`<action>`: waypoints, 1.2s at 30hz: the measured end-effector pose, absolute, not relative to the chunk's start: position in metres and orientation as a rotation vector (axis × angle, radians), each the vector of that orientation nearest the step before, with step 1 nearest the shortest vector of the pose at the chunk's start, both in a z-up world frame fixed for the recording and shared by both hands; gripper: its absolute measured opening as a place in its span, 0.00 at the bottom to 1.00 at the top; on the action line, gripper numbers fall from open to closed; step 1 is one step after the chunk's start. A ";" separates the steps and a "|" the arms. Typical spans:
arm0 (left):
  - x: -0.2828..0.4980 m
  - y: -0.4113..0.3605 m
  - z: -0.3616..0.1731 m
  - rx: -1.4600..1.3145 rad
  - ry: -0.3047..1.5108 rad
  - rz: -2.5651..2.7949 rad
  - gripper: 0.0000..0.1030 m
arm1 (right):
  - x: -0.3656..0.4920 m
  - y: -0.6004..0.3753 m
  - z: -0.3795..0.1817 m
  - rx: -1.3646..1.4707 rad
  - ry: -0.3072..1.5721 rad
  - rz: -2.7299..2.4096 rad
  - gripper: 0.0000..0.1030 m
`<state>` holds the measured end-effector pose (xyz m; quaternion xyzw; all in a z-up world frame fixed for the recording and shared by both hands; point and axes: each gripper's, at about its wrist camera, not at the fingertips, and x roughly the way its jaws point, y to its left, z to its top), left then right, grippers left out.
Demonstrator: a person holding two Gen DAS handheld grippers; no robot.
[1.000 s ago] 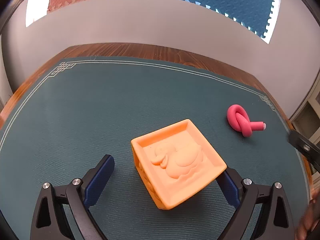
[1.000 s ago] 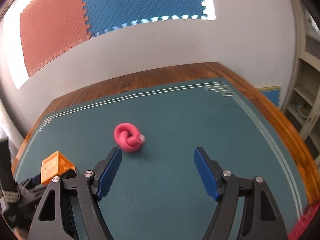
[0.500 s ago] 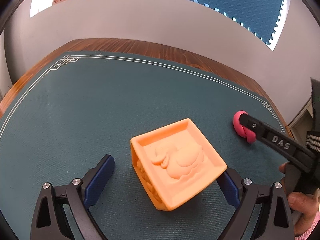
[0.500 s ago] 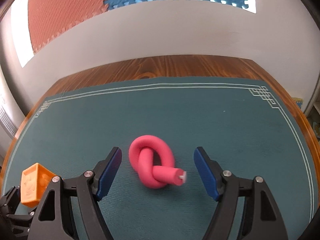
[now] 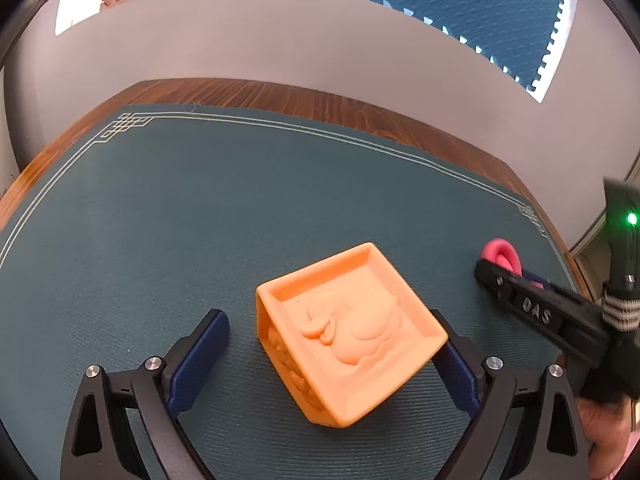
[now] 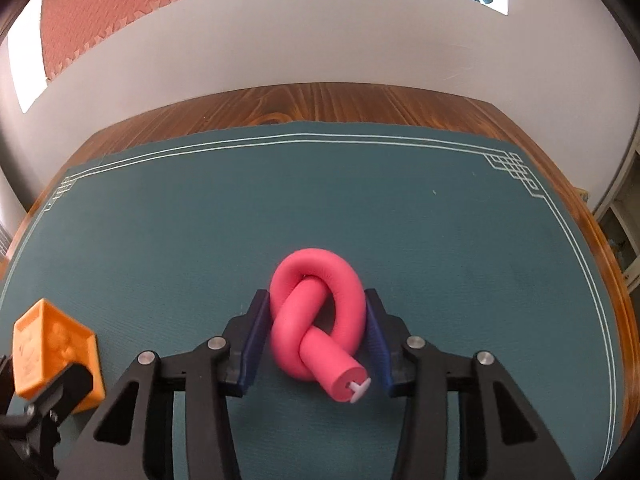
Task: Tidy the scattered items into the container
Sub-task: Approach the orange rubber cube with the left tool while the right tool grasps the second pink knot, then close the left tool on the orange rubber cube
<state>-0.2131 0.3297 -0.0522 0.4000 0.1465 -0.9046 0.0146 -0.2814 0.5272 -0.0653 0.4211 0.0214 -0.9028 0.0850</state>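
An orange cube with a duck relief [image 5: 352, 332] lies tilted on the green mat, between the open fingers of my left gripper [image 5: 332, 344]; its right corner hides part of the right finger. A pink knotted foam tube [image 6: 318, 326] lies on the mat between the fingers of my right gripper [image 6: 316, 320], which have closed against its sides. In the left wrist view the pink tube [image 5: 502, 256] peeks out behind the right gripper [image 5: 532, 304]. The orange cube also shows at the left of the right wrist view [image 6: 44, 348]. No container is in view.
A green mat [image 5: 200, 216] with a white line border covers a wooden table [image 6: 320, 104]. A grey wall with red and blue foam tiles stands behind. Shelving shows past the table's right edge [image 6: 624, 216].
My right gripper moved forward around the pink knotted tube and closed its fingers on it. My left gripper stayed open around the orange cube.
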 end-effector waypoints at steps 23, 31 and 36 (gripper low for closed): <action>-0.169 0.351 -0.029 1.184 0.431 -2.960 0.72 | -0.086 0.615 0.022 0.854 -0.093 -2.913 0.48; -0.151 0.372 -0.027 1.196 0.304 -2.946 0.70 | -0.050 0.643 0.025 0.835 -0.136 -2.934 0.48; -0.158 0.372 -0.043 1.246 0.281 -2.840 0.83 | -0.047 0.643 0.021 0.822 -0.154 -2.927 0.48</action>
